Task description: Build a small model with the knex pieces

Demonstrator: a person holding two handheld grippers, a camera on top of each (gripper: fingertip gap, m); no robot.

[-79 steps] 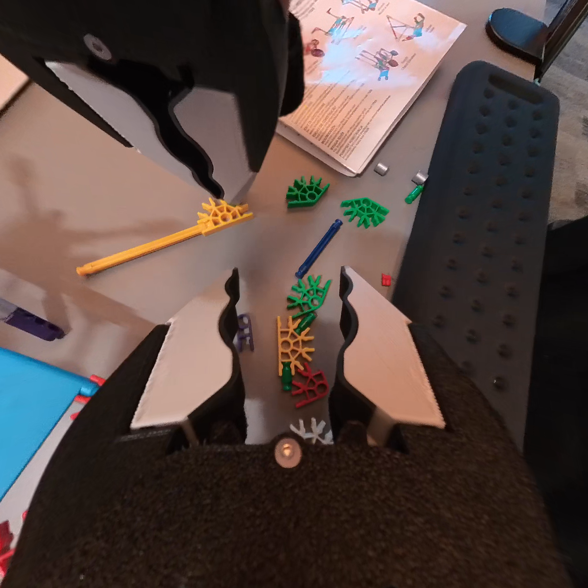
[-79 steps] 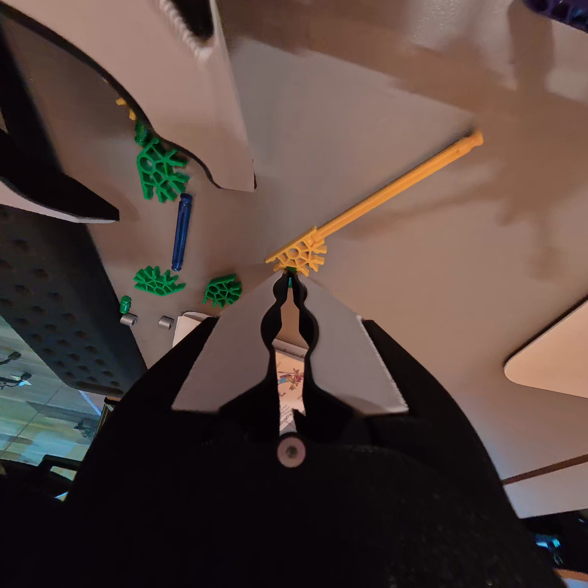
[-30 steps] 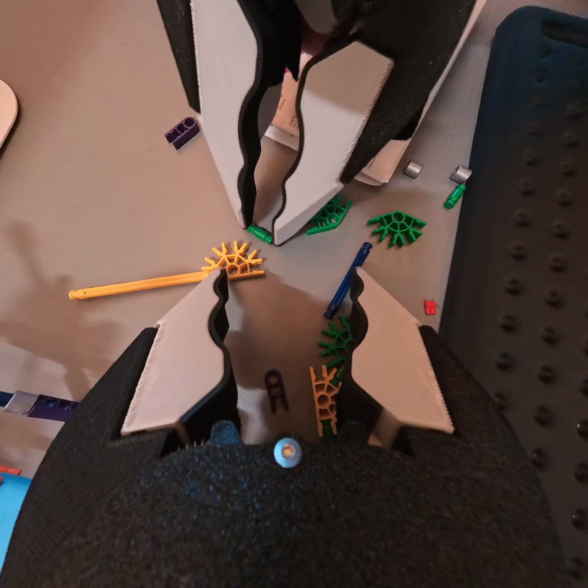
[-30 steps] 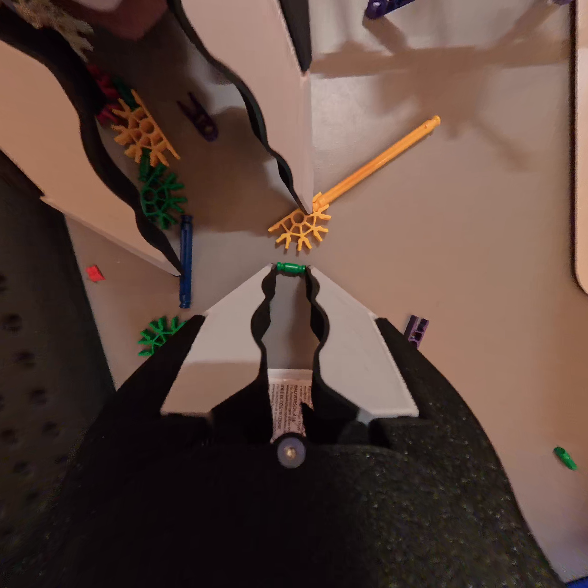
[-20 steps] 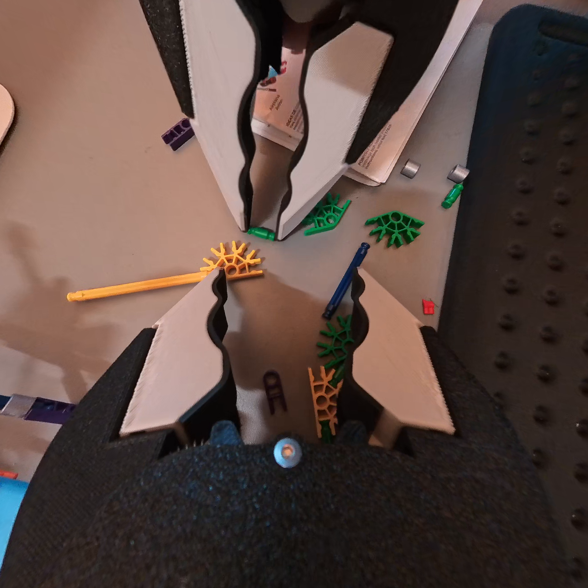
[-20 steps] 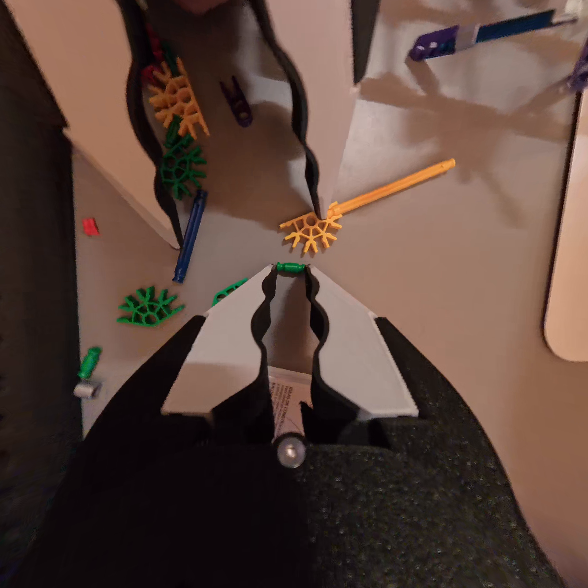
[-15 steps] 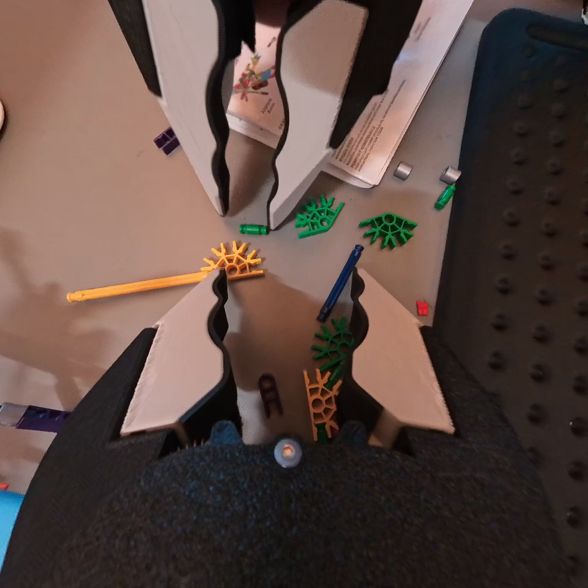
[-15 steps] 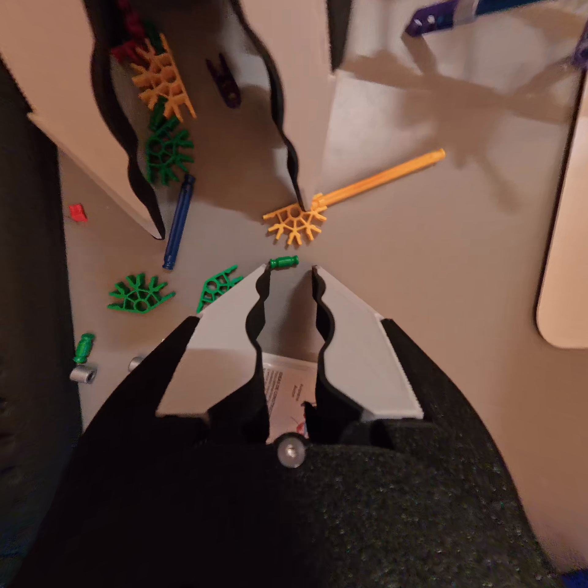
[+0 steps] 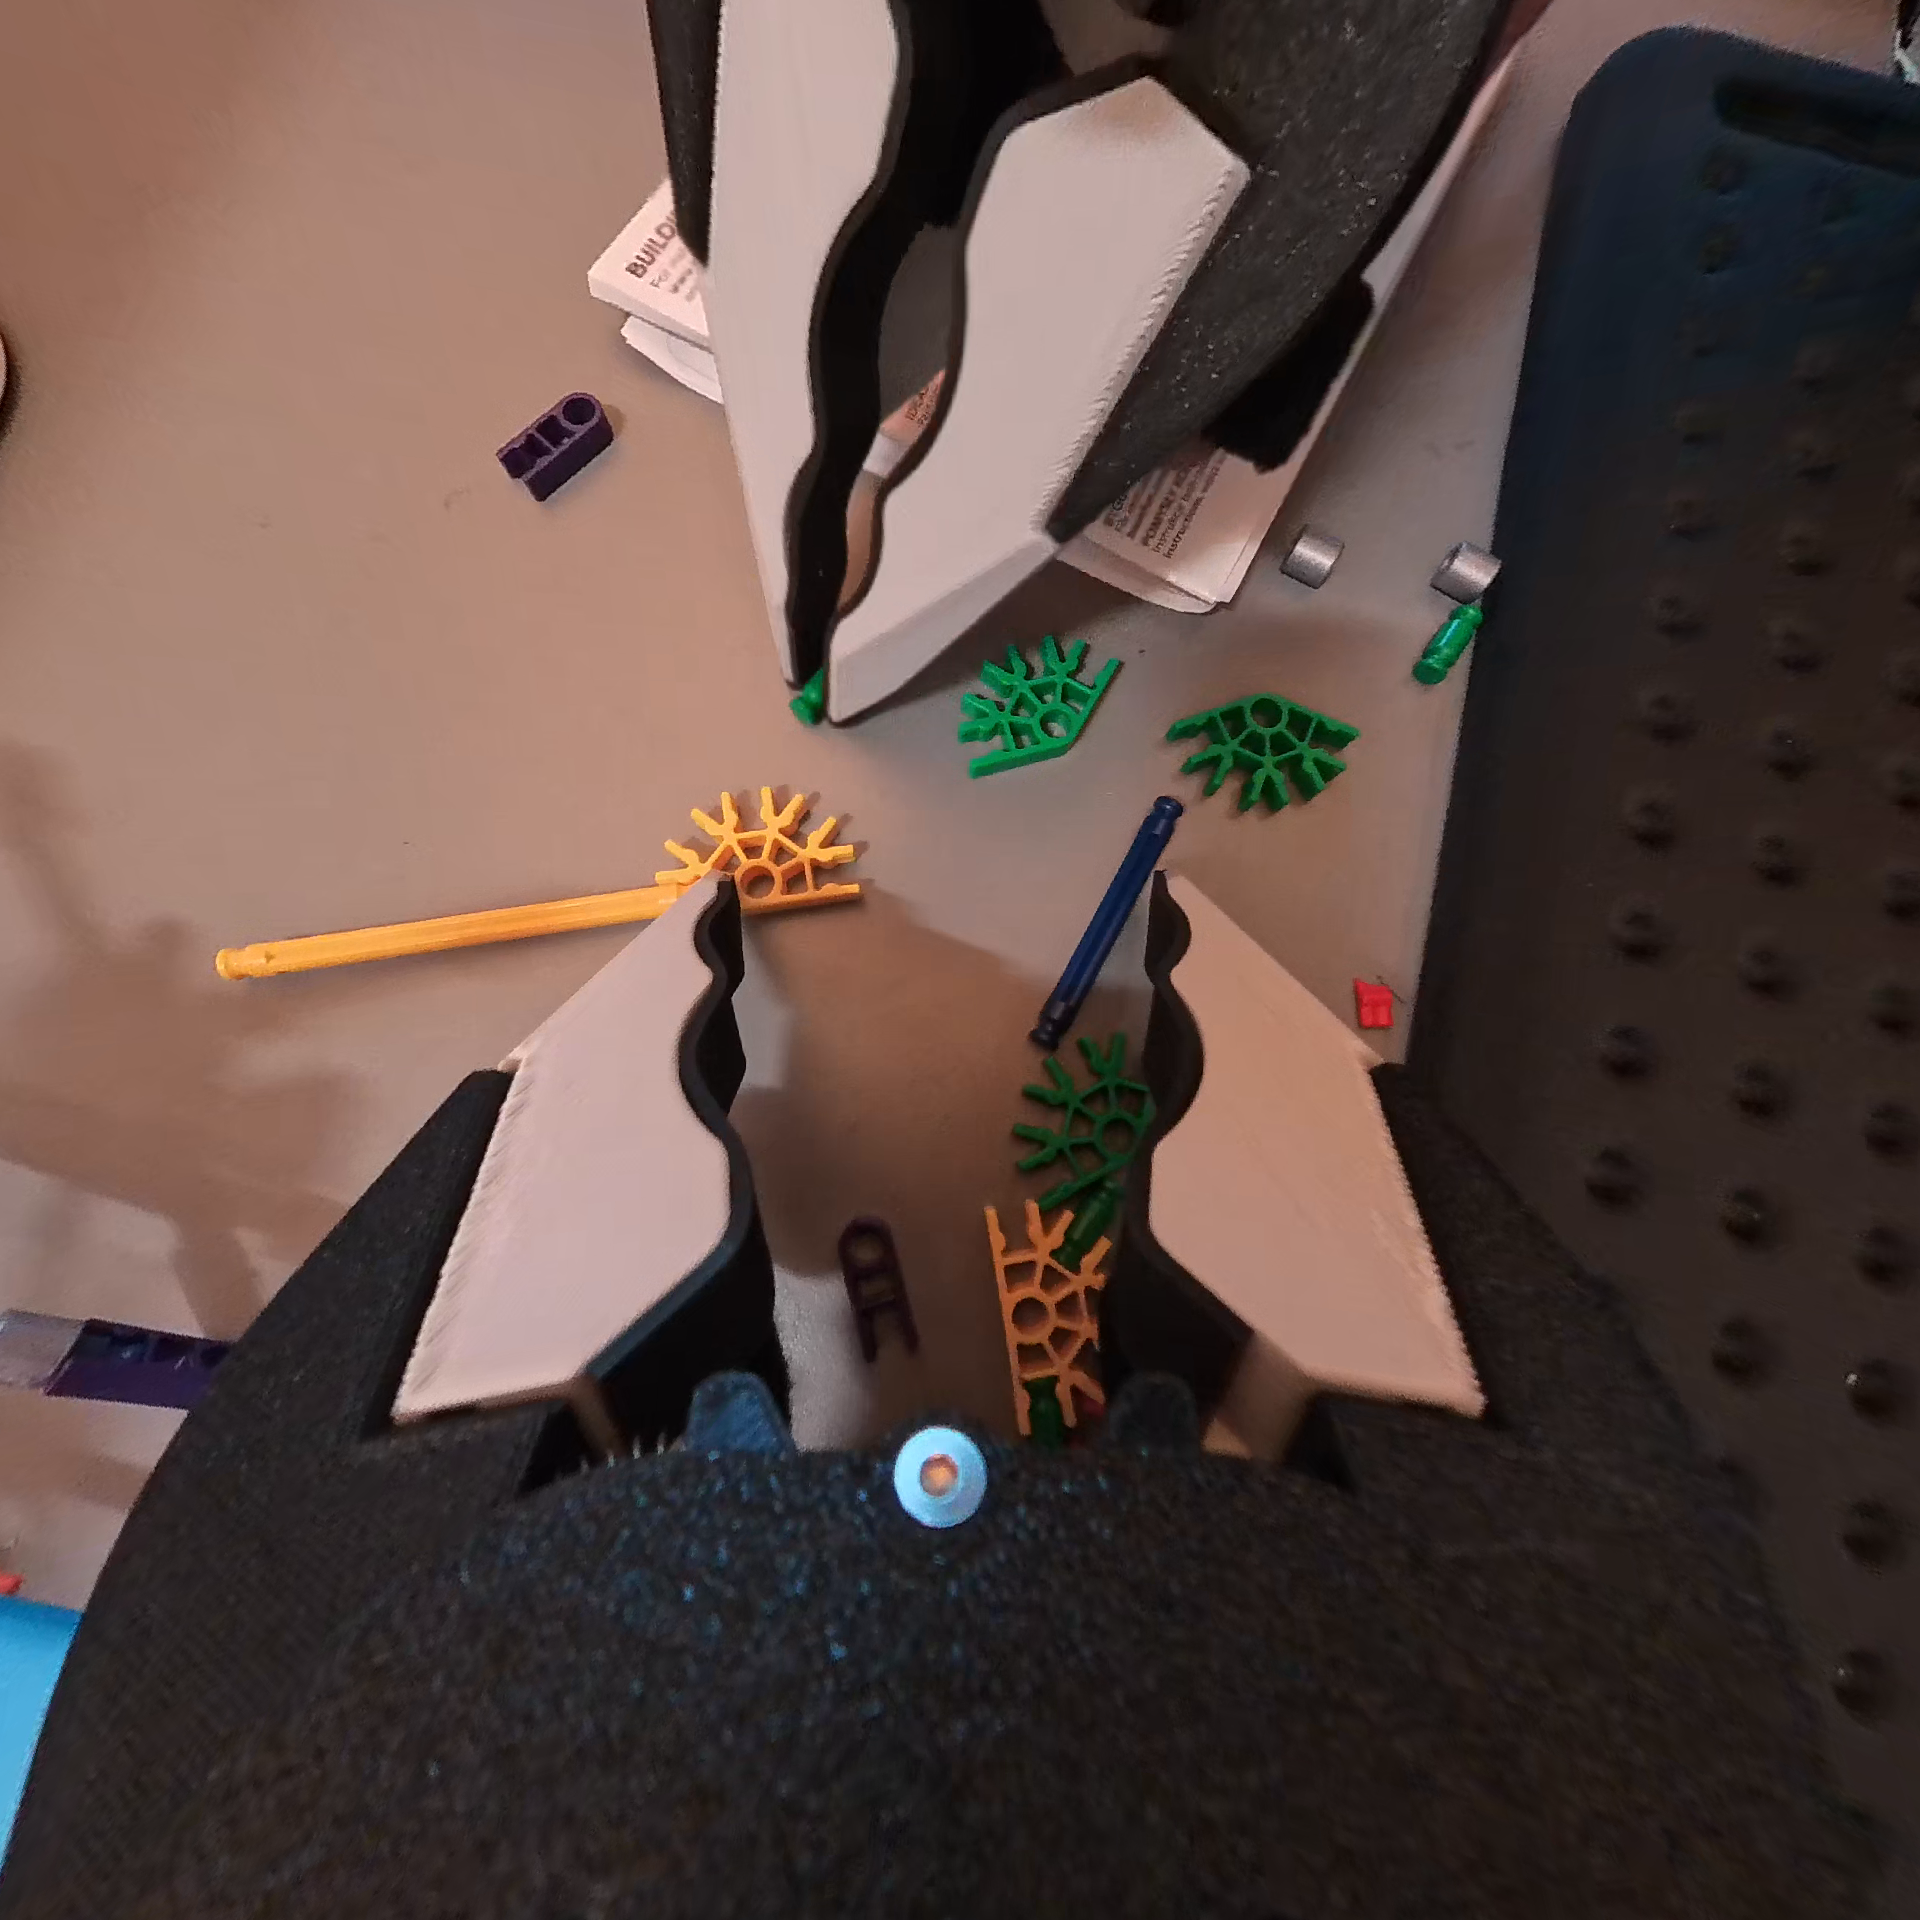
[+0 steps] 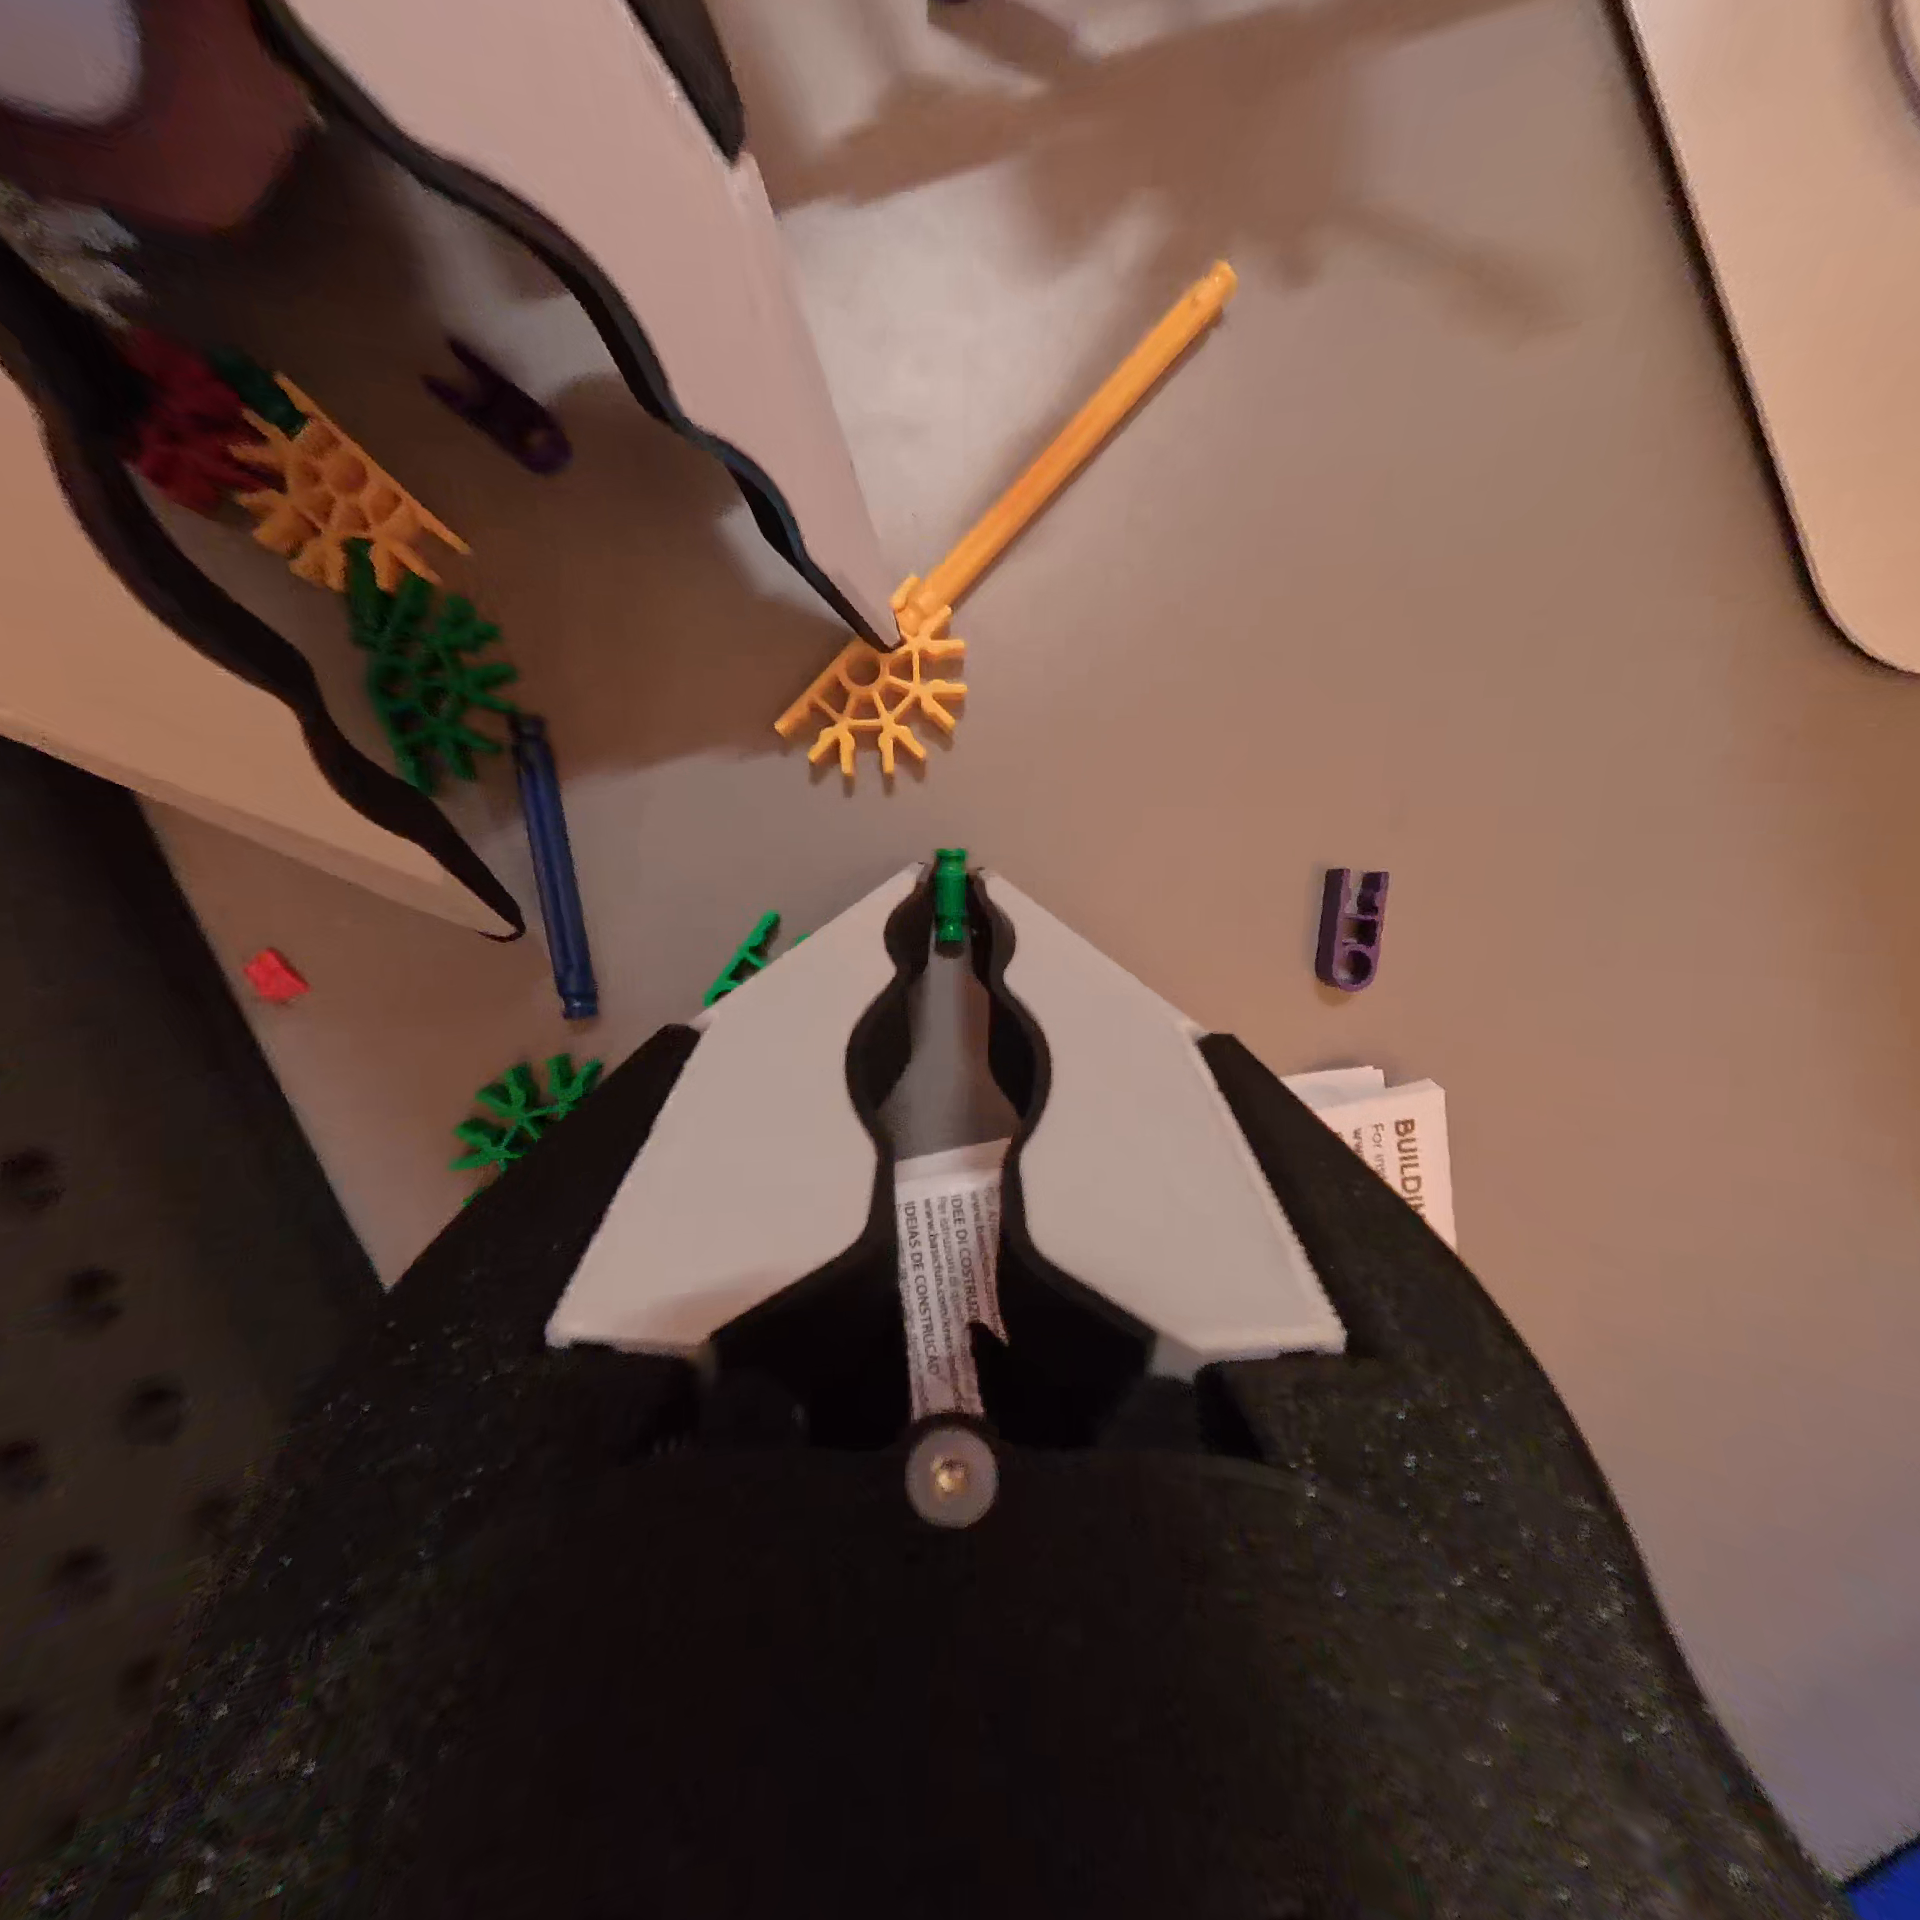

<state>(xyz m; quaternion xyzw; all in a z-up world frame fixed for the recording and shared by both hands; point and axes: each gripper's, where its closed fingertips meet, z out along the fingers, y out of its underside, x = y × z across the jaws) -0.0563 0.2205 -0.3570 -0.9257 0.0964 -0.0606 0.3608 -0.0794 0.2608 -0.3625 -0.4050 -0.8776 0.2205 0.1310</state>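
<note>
- Since half a second ago, the right hand-held gripper (image 10: 948,883) has closed on the small green rod (image 10: 947,896), which was lying loose on the counter (image 10: 1351,644).
- Left wrist view: the left hand-held gripper (image 9: 940,894) stands wide apart and holds nothing; one fingertip (image 9: 717,904) touches the yellow connector (image 9: 769,862) joined to the yellow rod (image 9: 447,930).
- Right wrist view: the pinched green rod points toward the yellow connector, just apart from it.

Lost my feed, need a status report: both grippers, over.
Right hand-held gripper shut on short green rod. Left hand-held gripper open, one fingertip on yellow connector. Between them, bare table.
</note>
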